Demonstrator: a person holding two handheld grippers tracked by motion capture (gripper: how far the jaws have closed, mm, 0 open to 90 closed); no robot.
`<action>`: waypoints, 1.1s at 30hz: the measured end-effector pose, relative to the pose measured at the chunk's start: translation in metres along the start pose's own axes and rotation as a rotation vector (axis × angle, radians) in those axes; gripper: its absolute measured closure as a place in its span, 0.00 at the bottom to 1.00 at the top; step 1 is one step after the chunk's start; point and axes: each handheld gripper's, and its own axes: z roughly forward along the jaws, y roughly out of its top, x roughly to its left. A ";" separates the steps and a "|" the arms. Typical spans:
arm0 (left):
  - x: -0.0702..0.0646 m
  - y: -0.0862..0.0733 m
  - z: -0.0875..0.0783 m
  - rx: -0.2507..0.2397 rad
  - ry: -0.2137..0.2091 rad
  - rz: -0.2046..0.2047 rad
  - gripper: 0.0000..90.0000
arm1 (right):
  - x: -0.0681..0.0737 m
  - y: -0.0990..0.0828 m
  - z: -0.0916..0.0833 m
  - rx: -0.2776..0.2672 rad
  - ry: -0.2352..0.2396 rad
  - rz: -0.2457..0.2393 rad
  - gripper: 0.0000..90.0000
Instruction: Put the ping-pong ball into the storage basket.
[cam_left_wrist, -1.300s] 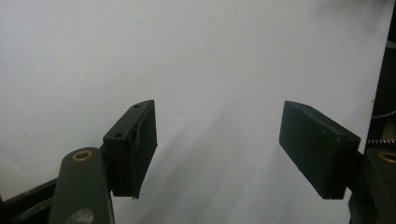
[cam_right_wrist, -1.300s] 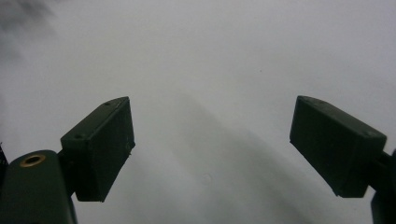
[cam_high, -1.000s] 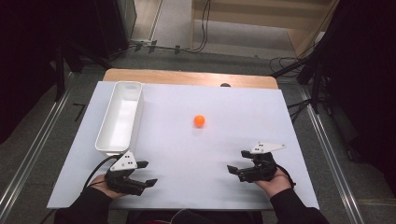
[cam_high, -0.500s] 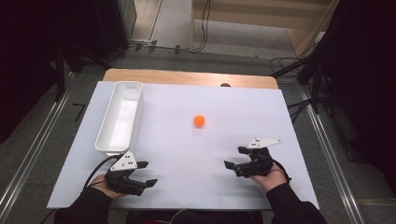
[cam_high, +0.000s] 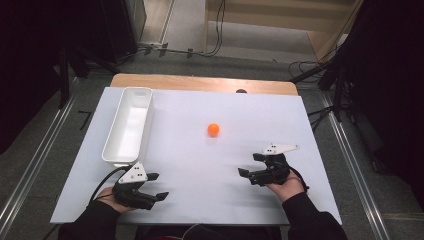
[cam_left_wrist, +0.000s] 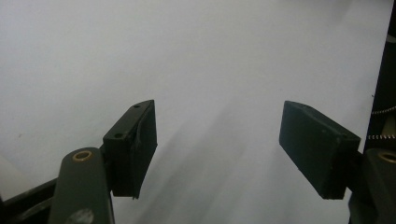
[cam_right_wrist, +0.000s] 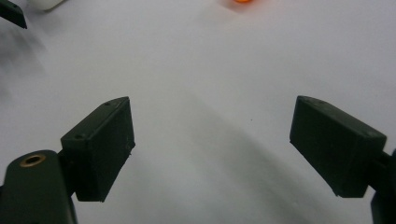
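Your two grippers rest low on the white sheet, both with jaws spread and holding nothing

The white sheet (cam_high: 200, 165) covers a wooden table (cam_high: 200, 82) whose far edge shows as a brown strip; around it you see grey floor, metal rails and cables near a dark room wall. Your left gripper (cam_high: 156, 186) is at the near left corner, your right gripper (cam_high: 250, 165) at the near right. The orange ball (cam_high: 213, 129) lies in the middle of the sheet, well apart from both, and the white tray (cam_high: 129, 125) stands along the left side
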 end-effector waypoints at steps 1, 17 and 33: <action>0.000 0.000 0.000 0.000 0.000 0.000 0.31 | 0.000 0.001 0.000 -0.002 -0.002 -0.001 0.14; 0.000 0.000 0.000 0.001 -0.001 -0.001 0.31 | -0.001 0.011 0.009 -0.012 0.010 -0.004 0.14; 0.000 0.000 0.000 0.003 -0.002 0.000 0.31 | 0.000 0.023 0.014 -0.017 0.012 -0.011 0.14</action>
